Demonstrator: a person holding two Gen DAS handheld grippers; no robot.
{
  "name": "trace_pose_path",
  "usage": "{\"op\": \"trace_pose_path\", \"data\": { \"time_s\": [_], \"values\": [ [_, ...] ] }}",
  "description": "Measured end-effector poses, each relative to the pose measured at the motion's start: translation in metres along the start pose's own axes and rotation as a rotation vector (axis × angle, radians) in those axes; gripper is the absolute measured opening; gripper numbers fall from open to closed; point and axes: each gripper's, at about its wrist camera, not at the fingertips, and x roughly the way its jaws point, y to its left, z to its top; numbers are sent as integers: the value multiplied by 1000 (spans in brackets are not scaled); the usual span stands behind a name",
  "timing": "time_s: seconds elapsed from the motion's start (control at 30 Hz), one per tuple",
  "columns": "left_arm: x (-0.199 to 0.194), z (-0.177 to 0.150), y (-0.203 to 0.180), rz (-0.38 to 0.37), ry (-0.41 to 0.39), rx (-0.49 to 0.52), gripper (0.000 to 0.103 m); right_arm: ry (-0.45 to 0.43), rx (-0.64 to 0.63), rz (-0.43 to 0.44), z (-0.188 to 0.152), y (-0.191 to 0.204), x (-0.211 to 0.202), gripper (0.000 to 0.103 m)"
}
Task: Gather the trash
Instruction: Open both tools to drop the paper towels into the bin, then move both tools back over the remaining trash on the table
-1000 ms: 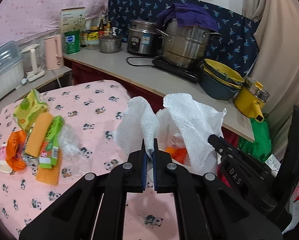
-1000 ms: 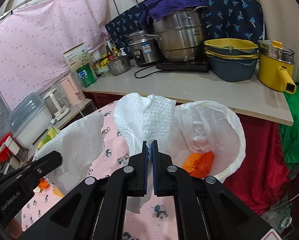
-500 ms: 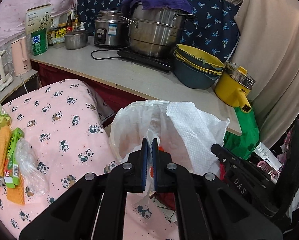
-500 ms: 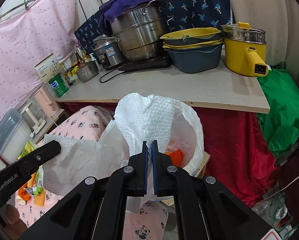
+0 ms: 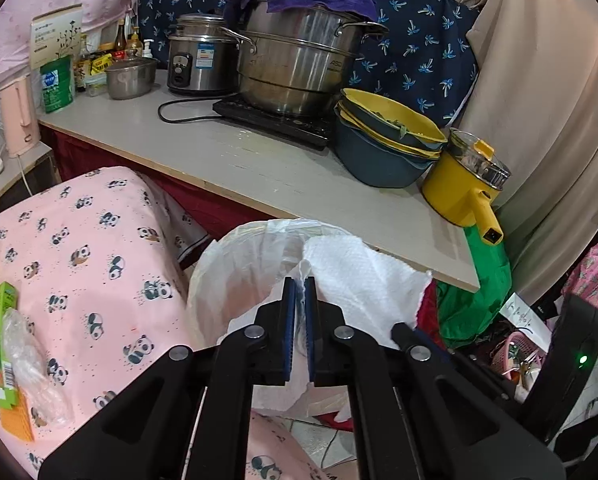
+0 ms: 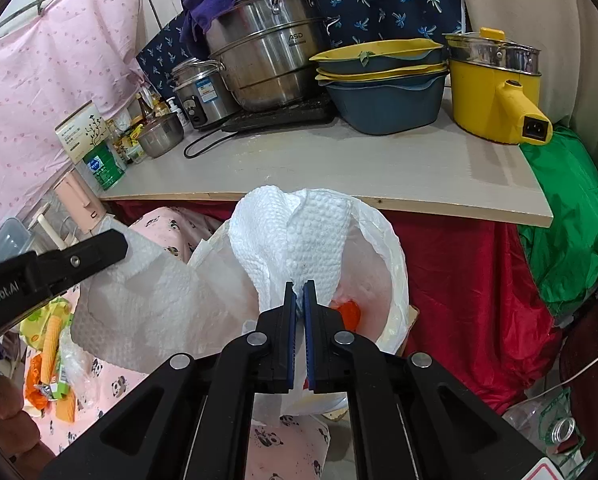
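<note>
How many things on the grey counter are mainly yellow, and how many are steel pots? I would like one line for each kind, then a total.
Yellow electric pot: 1
Steel pots (stacked steamer, rice cooker, small lidded pot): 3
Total: 4

Bin bag (image 5: 227, 276) mouth open below counter (image 5: 259, 168)

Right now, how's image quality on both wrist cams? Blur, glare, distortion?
Left wrist: sharp, no motion blur; strong fisheye bending of the counter, dark corner vignette; mild glare on the steel pot. Right wrist: also sharp, even indoor light; same barrel distortion; the white paper towel is bright but keeps its texture; the gripper is in focus.
</note>
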Motion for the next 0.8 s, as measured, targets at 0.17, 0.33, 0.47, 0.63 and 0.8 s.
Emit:
{"op": "trace_pose_path", "data": {
  "time_s": [0.17, 0.33, 0.47, 0.63, 0.8],
  "values": [
    [11, 5, 4, -10, 8, -24, 5, 4, -9, -3, 6, 3, 9, 4],
    [12, 7, 11, 12, 4, -41, 38, 0, 6, 5, 10, 3, 13, 12],
    [4, 6, 18, 48, -24, -47, 49, -12, 6, 3, 12, 6, 11, 24],
    [-7, 4, 26, 103, -44, -43, 51, -26, -9, 10, 14, 14, 4, 25],
    [-24, 0, 38, 162, -65, -53, 51, -48, -42, 18, 14, 28, -9, 31]
  ]
}}
